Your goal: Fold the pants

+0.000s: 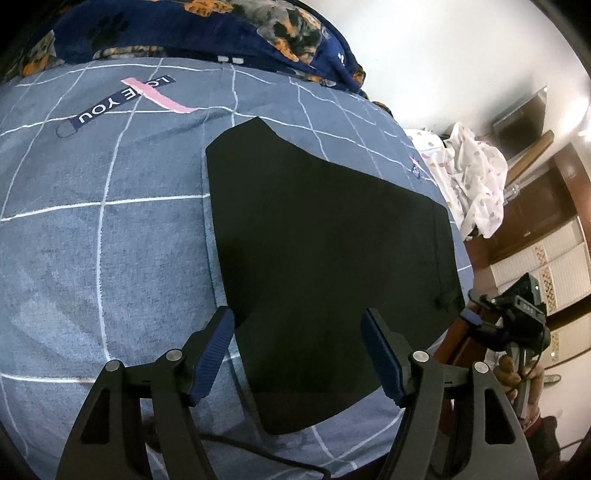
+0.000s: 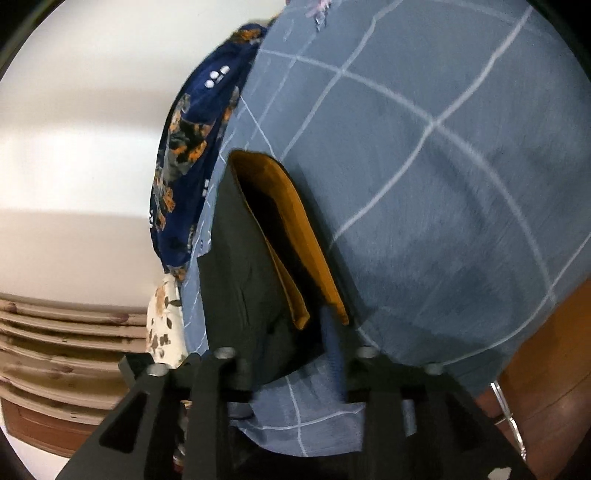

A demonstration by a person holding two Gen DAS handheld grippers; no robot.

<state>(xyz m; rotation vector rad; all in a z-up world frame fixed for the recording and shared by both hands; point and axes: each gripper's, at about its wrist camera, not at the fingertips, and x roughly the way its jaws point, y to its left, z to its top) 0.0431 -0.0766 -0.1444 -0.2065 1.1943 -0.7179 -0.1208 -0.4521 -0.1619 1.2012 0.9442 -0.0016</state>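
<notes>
A bed (image 1: 92,258) covered in a grey-blue sheet with a white grid fills most of the left wrist view, its bare cloth spreading wide across the left half of the frame. Along the top edge a navy blanket (image 1: 207,33) with orange and grey dog prints is bunched against the white wall. At the right edge the bed ends; beyond it lie a white spotted cloth (image 1: 476,177), dark wooden furniture and pale patterned panels.

The black pants (image 1: 325,251) lie flat in the centre of the frame, folded into a broad slab; the near edge reaches the lower middle, the right edge runs close to the bed's side. In the right wrist view the same pants show an orange lining (image 2: 291,236) at an opening, centre frame, with sheet open to the right.

A printed strap on the sheet, upper left, reads "I LOVE YOU" (image 1: 122,103), crossed by a pink band.

The left gripper (image 1: 299,350) hovers over the near edge of the pants, jaws spread, nothing between them. The right gripper (image 2: 291,354) sits at the pants' near edge, lower centre; whether it grips the cloth I cannot tell. It also shows at the right edge of the left wrist view, held by a hand (image 1: 511,373).
</notes>
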